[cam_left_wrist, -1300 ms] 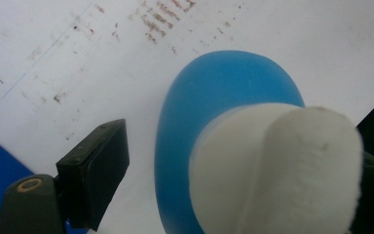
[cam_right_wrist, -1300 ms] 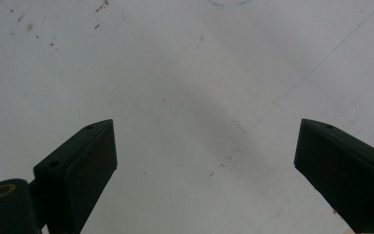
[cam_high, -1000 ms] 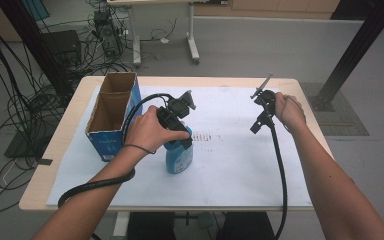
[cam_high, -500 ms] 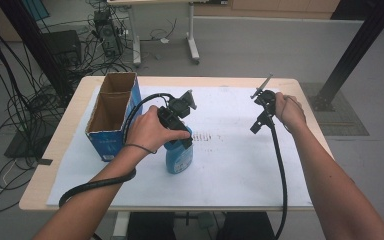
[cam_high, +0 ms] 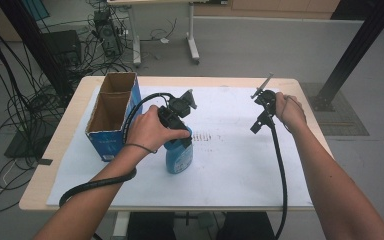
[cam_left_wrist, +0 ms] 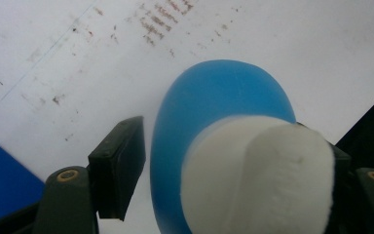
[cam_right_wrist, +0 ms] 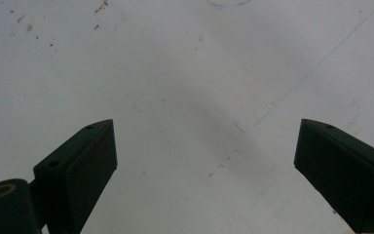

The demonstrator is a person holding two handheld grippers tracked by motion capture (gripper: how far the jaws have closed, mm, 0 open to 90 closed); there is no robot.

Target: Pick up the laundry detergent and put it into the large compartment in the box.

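Left gripper (cam_high: 182, 131) jaws just closing around white cap (cam_left_wrist: 258, 175) of blue bottle (cam_high: 179, 155), left pad not yet touching; bottle upright mid-counter, right of box (cam_high: 111, 117). Grasp likely imminent. Right gripper (cam_right_wrist: 204, 165) wide open, empty, far right.

One blue plastic bottle with white cap (cam_high: 179, 156), one open blue cardboard box (cam_high: 111, 118), one white paper sheet (cam_high: 230, 165), two black two-jaw grippers.

Bottle (cam_high: 179, 157) upright mid-sheet (cam_high: 240, 165); box (cam_high: 111, 117) just left, seemingly apart; right gripper (cam_high: 256, 127) far right.
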